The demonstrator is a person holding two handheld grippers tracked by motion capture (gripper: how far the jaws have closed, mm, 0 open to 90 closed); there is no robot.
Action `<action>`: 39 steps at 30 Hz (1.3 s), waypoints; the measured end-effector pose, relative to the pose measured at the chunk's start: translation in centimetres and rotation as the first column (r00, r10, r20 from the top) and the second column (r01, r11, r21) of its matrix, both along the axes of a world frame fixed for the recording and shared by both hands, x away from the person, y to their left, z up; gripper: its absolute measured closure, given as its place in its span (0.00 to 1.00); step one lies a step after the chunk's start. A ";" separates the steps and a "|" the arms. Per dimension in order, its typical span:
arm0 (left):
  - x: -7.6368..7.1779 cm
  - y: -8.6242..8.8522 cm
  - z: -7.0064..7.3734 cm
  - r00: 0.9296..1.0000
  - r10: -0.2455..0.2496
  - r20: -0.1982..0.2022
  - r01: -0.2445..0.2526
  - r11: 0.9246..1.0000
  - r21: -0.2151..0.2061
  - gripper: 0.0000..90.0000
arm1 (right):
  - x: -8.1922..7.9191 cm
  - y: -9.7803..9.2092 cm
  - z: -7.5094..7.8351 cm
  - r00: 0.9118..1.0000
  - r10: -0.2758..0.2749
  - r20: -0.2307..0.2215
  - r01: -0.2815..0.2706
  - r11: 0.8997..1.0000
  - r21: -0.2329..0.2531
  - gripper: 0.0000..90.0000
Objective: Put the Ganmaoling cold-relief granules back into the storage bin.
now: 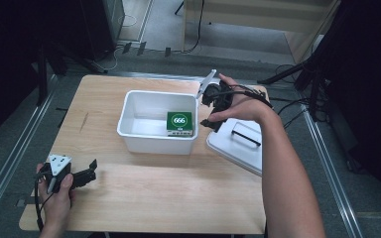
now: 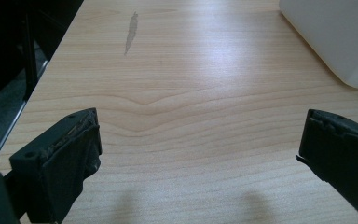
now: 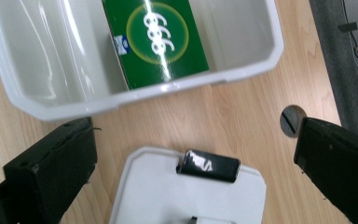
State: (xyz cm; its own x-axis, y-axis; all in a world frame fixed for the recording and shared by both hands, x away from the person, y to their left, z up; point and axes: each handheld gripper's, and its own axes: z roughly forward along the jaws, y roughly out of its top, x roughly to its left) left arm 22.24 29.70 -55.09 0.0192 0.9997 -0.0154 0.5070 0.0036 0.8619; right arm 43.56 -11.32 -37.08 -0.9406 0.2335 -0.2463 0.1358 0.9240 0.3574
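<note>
The right tool [image 1: 213,106] hangs above the gap between the white bin [image 1: 129,130] and the white lid [image 1: 235,148], its jaws spread wide with nothing between them. The lid lies flat on the bench [image 1: 154,198], just right of the bin, its near right corner overhanging the bench edge. In the right gripper view the lid [image 3: 158,196] sits directly below the tool, with its black handle [image 3: 208,165] between the jaws but lower down.

Inside the bin, against its right wall, rests a green box [image 1: 179,123] marked 666.

The lid looks like thin moulded plastic: probably light, fairly stiff, and smooth enough to slip if pinched on a flat face. The raised black handle [image 1: 245,134] is the natural place to take hold, since the jaws can close across the bar and carry the lid level. Grabbing the rim would likely let it tilt or swing.

The left tool [image 1: 82,174] rests low at the near left of the bench, well apart from the bin, held in the person's left hand [image 1: 57,198]. Its jaws are also wide apart and empty, with bare wood between them in the left gripper view.
</note>
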 end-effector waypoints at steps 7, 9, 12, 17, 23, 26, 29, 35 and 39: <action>0.0 0.0 0.0 1.000 -0.001 0.001 0.001 1.000 -0.001 0.00 | -0.1 -2.1 -0.4 0.999 -0.038 -0.009 0.038 0.999 0.002 0.00; -0.1 0.1 0.0 1.000 -0.003 0.000 0.003 1.000 -0.004 0.00 | 0.0 -2.7 -0.6 0.999 -0.045 -0.011 0.045 0.999 -0.003 0.00; -0.1 0.1 0.0 1.000 -0.012 0.005 0.012 1.000 -0.008 0.00 | 0.1 -3.5 -1.0 0.998 -0.066 -0.009 0.066 0.998 0.000 0.00; -0.1 0.0 0.0 1.000 -0.012 0.004 0.012 1.000 -0.003 0.00 | -0.1 -4.5 -1.5 0.996 -0.086 -0.013 0.086 0.996 -0.003 0.00; -0.1 0.1 0.0 1.000 -0.013 0.003 0.013 1.000 -0.006 0.00 | -0.1 -5.8 -1.8 0.993 -0.120 -0.015 0.120 0.993 0.002 0.00; -0.1 0.1 0.0 1.000 -0.013 0.003 0.013 1.000 -0.009 0.00 | -0.2 -6.5 -1.9 0.992 -0.123 -0.011 0.123 0.992 -0.010 0.00; -0.1 0.1 0.0 1.000 -0.012 0.001 0.012 1.000 -0.012 0.00 | -0.3 -7.0 -2.3 0.990 -0.141 -0.015 0.141 0.990 -0.011 0.00; -0.1 0.1 0.0 1.000 -0.010 0.006 0.010 1.000 -0.015 0.00 | -0.4 -8.1 -3.0 0.987 -0.157 -0.017 0.156 0.988 -0.019 0.00; -0.1 0.1 0.0 1.000 -0.011 0.000 0.011 1.000 -0.011 0.00 | -0.4 -8.8 -2.9 0.984 -0.180 -0.014 0.179 0.984 -0.011 0.00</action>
State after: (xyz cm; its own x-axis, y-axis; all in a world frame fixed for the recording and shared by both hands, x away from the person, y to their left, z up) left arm 22.14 29.84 -55.08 0.0299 0.9992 -0.0267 0.5069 0.0079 0.8620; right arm 43.13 -20.10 -39.95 -0.8873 0.3965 -0.2356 0.3049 0.8876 0.3452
